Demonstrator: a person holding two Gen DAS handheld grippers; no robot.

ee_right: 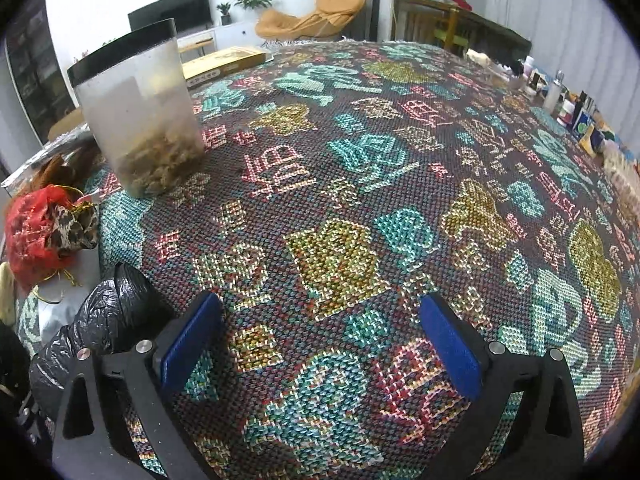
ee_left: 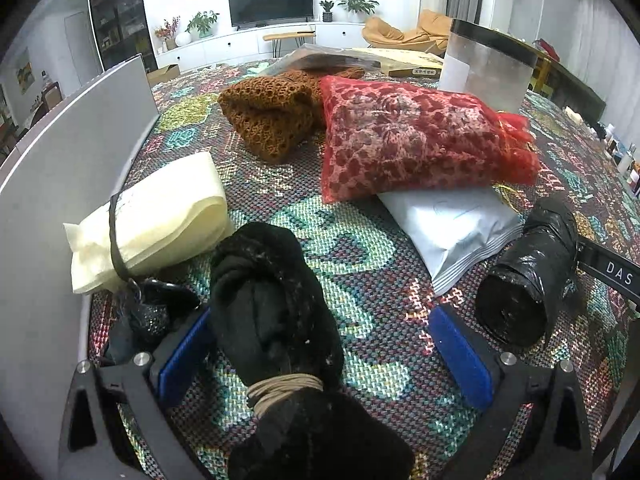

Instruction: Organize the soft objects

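Note:
My left gripper (ee_left: 320, 316) is open over the patterned tablecloth (ee_left: 360, 280). A black fuzzy bundle (ee_left: 272, 300), tied with beige bands, lies between its blue pads; it is close to the left pad and well apart from the right one. Around it lie a cream folded cloth (ee_left: 160, 220) with a dark band, a brown knit (ee_left: 268, 120), a red mesh bag (ee_left: 412, 140) of leopard fabric, a white pouch (ee_left: 452, 232) and a black plastic roll (ee_left: 524, 276). My right gripper (ee_right: 320, 320) is open above bare cloth, with the black plastic roll (ee_right: 100, 320) just outside its left finger.
A tall clear container (ee_right: 140, 120) with a black lid stands at the back left. A white panel (ee_left: 60, 160) borders the table's left side. A flat yellow box (ee_right: 224, 62) lies far back, and several small bottles (ee_right: 568, 108) line the right edge.

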